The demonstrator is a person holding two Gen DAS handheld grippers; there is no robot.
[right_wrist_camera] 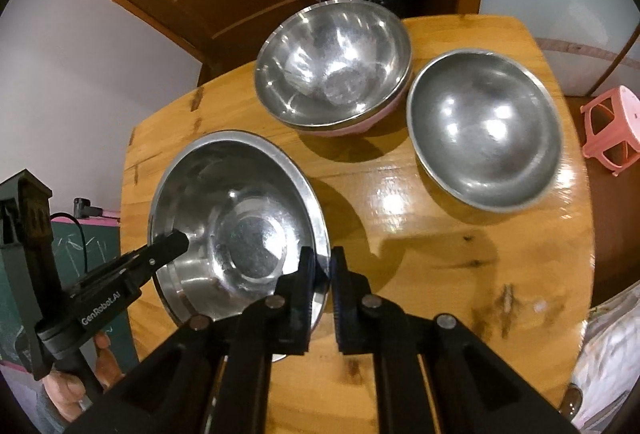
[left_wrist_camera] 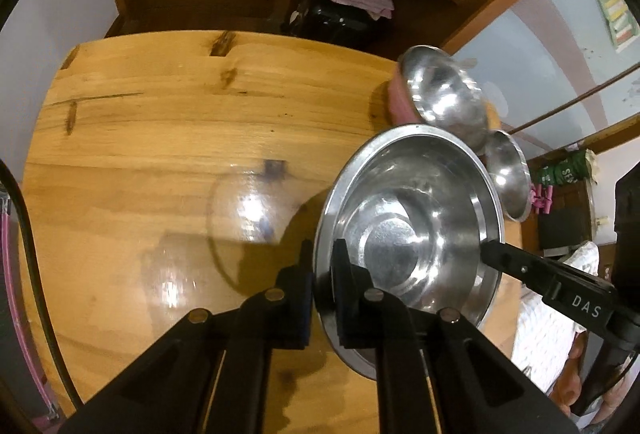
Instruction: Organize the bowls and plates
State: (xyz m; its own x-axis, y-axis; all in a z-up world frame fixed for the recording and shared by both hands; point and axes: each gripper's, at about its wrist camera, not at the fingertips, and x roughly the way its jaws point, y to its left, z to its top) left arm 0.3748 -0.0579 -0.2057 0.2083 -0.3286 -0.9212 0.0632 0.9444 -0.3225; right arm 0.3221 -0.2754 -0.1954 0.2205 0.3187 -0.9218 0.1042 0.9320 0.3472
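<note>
Both tongs, left [left_wrist_camera: 322, 266] and right [right_wrist_camera: 323, 270], clamped on opposite rims of big bowl [right_wrist_camera: 240, 230]; steel-in-pink pair [right_wrist_camera: 334, 66] nested at bench [right_wrist_camera: 460, 254] far edge, grey bowl [right_wrist_camera: 486, 128] still loose.

Wood table [right_wrist_camera: 460, 274] w/ 2 steel bowls [right_wrist_camera: 486, 126].

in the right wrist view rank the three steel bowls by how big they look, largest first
1. wide-rimmed bowl, held at its rim by both grippers, looks largest, but it is also nearest the camera.
2-3. pink-bottomed bowl and plain bowl look about alike; I would not rank them.
</note>
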